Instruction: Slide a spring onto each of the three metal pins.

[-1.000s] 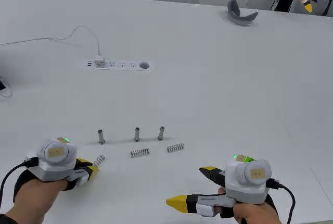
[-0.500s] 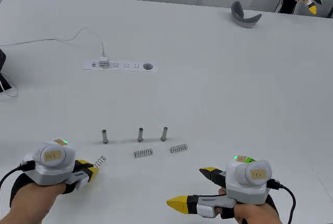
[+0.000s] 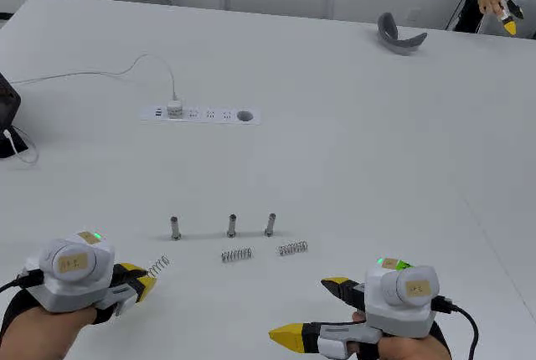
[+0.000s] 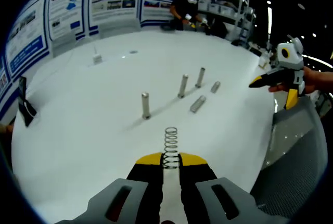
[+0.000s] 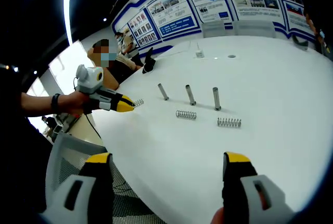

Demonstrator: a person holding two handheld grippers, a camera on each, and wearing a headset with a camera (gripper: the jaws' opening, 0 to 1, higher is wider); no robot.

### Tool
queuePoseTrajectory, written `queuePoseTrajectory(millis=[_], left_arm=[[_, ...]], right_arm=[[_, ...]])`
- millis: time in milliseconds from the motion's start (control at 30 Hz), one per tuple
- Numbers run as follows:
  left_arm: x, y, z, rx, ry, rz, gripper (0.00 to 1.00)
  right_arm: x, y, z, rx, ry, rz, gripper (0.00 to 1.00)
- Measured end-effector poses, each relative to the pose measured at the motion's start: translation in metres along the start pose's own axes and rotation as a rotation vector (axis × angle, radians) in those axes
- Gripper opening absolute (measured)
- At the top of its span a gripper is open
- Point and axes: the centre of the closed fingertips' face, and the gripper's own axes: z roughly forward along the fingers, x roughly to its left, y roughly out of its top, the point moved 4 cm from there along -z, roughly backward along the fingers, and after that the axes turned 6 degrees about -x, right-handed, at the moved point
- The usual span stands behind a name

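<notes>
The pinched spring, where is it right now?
In the head view, the spring sticks out of the left gripper's shut tips at lower left, nearest the leftmost pin.

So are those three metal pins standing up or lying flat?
Standing up: the left pin, middle pin and right pin each stand on end on the table.

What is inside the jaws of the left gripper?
A spring, clamped at its near end by the left gripper; the rest sticks out forward. The clamped coils are covered by the jaws.
</notes>
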Motion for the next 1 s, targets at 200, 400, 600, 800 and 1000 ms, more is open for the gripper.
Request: queuePoseTrajectory(millis=[200,400,600,800,1000], left_arm=[[-0.002,-0.005,-0.002,-0.009,-0.004,0.006,0.11],[-0.008,-0.005,-0.011,-0.018,-0.008,0.012,0.11],[-0.016,0.003,-0.021,-0.032,-0.021,0.035,0.11],[-0.024,0.012,-0.027,-0.046,-0.037,0.073,0.11],[-0.039,0.021,-0.028,-0.057,-0.069,0.106,0.11]], right_arm=[[0.003,0.001,0.004,0.000,0.014,0.000,0.88],[0.007,0.001,0.008,0.002,0.030,0.003,0.87],[0.010,0.003,0.014,-0.001,0.050,0.006,0.85],[0.015,0.008,0.019,-0.011,0.080,0.010,0.82],[0.020,0.018,0.023,-0.032,0.110,0.016,0.79]])
